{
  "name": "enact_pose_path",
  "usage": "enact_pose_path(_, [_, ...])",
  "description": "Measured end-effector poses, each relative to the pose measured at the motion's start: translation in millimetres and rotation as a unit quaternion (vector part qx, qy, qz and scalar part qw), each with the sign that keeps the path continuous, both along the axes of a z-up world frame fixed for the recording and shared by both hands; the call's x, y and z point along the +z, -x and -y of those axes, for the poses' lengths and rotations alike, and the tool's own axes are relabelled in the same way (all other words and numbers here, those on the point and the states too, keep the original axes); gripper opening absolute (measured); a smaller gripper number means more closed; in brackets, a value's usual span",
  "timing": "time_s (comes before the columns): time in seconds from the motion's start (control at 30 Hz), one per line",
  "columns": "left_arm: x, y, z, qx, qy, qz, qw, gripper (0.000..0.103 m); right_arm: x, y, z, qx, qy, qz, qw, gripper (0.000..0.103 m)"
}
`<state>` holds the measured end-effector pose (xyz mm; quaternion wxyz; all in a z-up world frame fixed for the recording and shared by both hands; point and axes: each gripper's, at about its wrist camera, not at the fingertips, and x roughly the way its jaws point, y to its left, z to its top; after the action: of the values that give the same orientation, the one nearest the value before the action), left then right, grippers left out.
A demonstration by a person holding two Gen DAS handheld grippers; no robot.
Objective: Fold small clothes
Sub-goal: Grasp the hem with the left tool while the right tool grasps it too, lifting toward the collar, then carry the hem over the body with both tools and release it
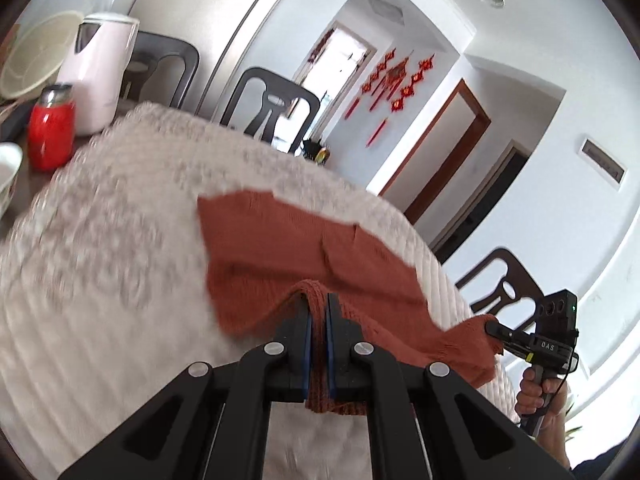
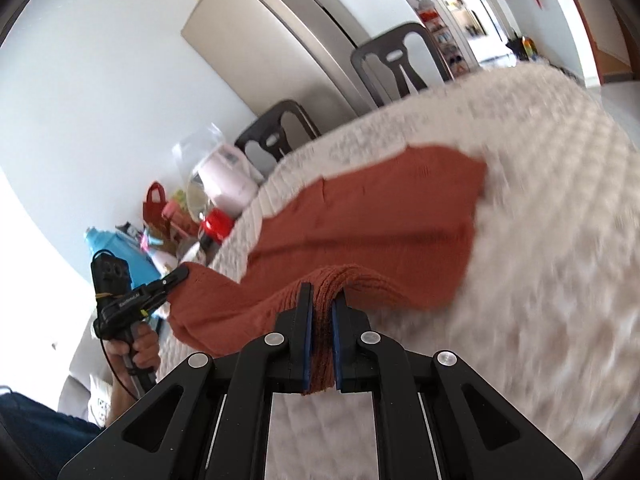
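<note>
**Near edge lifted, fold not yet laid**

The rust knit garment (image 1: 280, 248) lies on the quilted cover (image 1: 120, 240) of the counter, its far part flat and its near edge raised off the cover. The left gripper (image 1: 319, 320) has its fingers closed almost together on a bunched ribbed edge of the knit; the fabric runs down between the blue pads and hangs out below them. The right gripper (image 2: 322, 316) is pinched the same way on another part of that near edge, with a wad of ribbed knit between its pads. Each wrist view shows the other gripper at the side, fabric in its tips: the right one at (image 1: 496, 328), the left one at (image 2: 180, 274).

Between the two grips the cloth sags a little, so the edge is held up but not pulled taut. The far half shows a seam or an overlapping panel; whether that is an earlier fold cannot be told. Both views are blurred over the cover.

As a judgement: the grasp is done and the fold is under way. Still to do are carrying the held edge over the flat part, laying it down square, letting go, and any further fold to finish. A red flask (image 1: 52, 136) and a pink kettle (image 1: 100, 76) stand off the cover at the far left, well apart from the garment.
</note>
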<state>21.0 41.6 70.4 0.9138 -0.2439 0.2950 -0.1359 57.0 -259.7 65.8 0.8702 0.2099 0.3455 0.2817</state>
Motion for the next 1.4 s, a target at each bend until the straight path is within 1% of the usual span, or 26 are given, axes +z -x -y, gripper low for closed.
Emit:
enact_pose_path(0.1, [4.8,-30.6,-10.8,0.013,0.012,-0.003,0.9998,0.007,1.9,-29.0,5.4,-0.007,-0.013,-0.006,1.0,0.008])
enact_pose_path(0.2, [5.6,-58.7,-17.8,0.021,0.014,-0.006,0.9997,0.007,-0.3,-62.5,10.5,-0.015,-0.021,-0.017,1.0,0.008])
enact_pose_path(0.3, [0.8,-88.0,-21.5,0.022,0.015,-0.018,0.9995,0.007,-6.7,-92.8,12.7,-0.022,-0.022,-0.033,0.999,0.008])
enact_pose_path(0.43, [-12.4,-126.4,-26.1,0.023,0.023,-0.044,0.9985,0.007,-16.3,-125.1,14.1,-0.03,-0.025,-0.056,0.998,0.008])
enact_pose_path(0.67, [-25.9,-168.6,-32.6,0.041,0.026,-0.068,0.9965,0.007,-33.3,-170.5,21.5,-0.048,-0.044,-0.09,0.994,0.008])
enact_pose_path(0.77, [-37.3,-184.2,-33.7,0.044,0.026,-0.084,0.9952,0.007,-50.3,-186.0,27.1,-0.063,-0.053,-0.117,0.99,0.008])
enact_pose_path(0.83, [-49.5,-195.0,-34.3,0.048,0.026,-0.103,0.9932,0.007,-64.2,-195.9,29.6,-0.073,-0.052,-0.139,0.986,0.008])
enact_pose_path(0.9, [-62.1,-204.5,-35.2,0.051,0.035,-0.122,0.9906,0.007,-77.4,-201.7,33.3,-0.082,-0.062,-0.166,0.981,0.008])
enact_pose_path(0.97, [-70.5,-208.6,-35.8,0.052,0.043,-0.135,0.9886,0.007,-79.3,-203.4,35.8,-0.084,-0.078,-0.173,0.978,0.008])
enact_pose_path(1.03, [-71.6,-208.7,-36.6,0.053,0.054,-0.137,0.9877,0.007,-76.4,-206.4,37.6,-0.085,-0.085,-0.179,0.976,0.01])
enact_pose_path(1.07, [-70.6,-208.8,-37.8,0.053,0.061,-0.134,0.9877,0.008,-74.8,-207.9,38.1,-0.084,-0.09,-0.18,0.976,0.013])
enact_pose_path(1.13, [-66.5,-209.2,-41.9,0.055,0.077,-0.129,0.9871,0.009,-70.2,-211.8,40.1,-0.083,-0.108,-0.175,0.975,0.022])
enact_pose_path(1.17, [-63.4,-209.6,-44.7,0.059,0.085,-0.124,0.9869,0.013,-68.2,-212.6,42.3,-0.085,-0.116,-0.169,0.975,0.035])
enact_pose_path(1.2, [-60.1,-209.4,-47.5,0.065,0.086,-0.117,0.9872,0.021,-65.8,-214.0,44.3,-0.089,-0.13,-0.162,0.974,0.047])
enact_pose_path(1.23, [-56.3,-209.0,-49.9,0.075,0.084,-0.109,0.9877,0.025,-64.4,-214.8,45.9,-0.091,-0.139,-0.158,0.974,0.049])
enact_pose_path(1.3, [-50.4,-209.4,-54.1,0.088,0.08,-0.101,0.9877,0.026,-61.6,-215.6,47.4,-0.098,-0.139,-0.151,0.974,0.049])
enact_pose_path(1.4, [-42.5,-203.3,-54.6,0.098,0.053,-0.095,0.9892,0.026,-54.2,-209.5,45.4,-0.104,-0.11,-0.136,0.979,0.049])
